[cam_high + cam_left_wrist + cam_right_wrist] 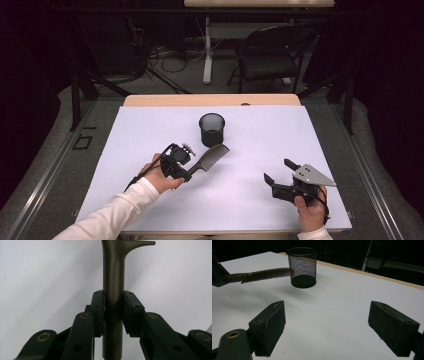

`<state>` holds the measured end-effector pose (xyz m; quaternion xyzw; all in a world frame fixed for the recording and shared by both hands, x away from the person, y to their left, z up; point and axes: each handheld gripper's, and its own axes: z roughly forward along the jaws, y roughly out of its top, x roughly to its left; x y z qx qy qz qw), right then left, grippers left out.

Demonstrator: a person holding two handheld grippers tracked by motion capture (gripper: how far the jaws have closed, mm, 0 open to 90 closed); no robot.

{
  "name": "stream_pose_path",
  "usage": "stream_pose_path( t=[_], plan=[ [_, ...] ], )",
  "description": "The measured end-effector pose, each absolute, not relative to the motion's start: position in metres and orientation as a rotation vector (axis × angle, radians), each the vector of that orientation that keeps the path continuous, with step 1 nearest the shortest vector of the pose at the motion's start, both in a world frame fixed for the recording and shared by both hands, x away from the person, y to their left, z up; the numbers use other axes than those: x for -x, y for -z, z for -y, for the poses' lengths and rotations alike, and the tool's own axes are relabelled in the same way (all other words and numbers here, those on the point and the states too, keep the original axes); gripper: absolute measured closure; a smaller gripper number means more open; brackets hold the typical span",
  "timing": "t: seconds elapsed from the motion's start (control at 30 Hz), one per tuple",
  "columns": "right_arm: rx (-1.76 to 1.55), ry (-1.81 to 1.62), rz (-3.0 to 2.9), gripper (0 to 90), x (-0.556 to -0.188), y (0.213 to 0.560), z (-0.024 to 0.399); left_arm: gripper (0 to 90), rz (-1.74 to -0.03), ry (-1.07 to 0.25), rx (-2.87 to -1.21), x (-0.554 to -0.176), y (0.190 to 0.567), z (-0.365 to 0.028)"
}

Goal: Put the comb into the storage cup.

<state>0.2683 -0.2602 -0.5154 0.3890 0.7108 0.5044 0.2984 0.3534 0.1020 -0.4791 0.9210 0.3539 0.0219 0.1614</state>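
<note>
**Q:** High view: state of each claw, and where is the work piece?

**A:** My left gripper [189,174] is clamped on the handle of the dark, slim plastic comb with fine teeth [212,156]. The comb runs up and away from my jaws, toothed end foremost, raised off the white table sheet [260,135]. Its tip lies just short of the black wire-mesh cylindrical cup [212,129], which stands upright beyond it. My right gripper [281,176] stands well apart to the side, jaws spread, nothing between them.

**Q:** Left gripper view: confirm the hold.

**A:** Both pads [98,310] press the round handle from either side, at its mid-length. The handle passes straight up between my jaws; the flare where the toothed spine begins sits above them. I judge the comb light and stiff along the handle, with a smooth surface that could rotate in the pads. The handle is the right place to hold it; I expect the thin teeth would flex or slip under pressure.

**Q:** Right gripper view: what lies ahead of that claw?

**A:** My two pads [269,326] stand wide over bare sheet. Far ahead, to my left, the comb's teeth point downward, and its tip overlaps the cup's upper wall; I cannot tell whether they touch.
</note>
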Motion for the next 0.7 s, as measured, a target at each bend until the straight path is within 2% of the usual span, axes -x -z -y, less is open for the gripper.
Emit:
stream_pose_path(
  t=[0.7],
  plan=[
    [-1.037,-1.338,-1.892,14.4,-0.268,0.516,0.26,72.7,-0.984,-0.188,-2.505,-0.356,0.454,-0.111]
  ],
)
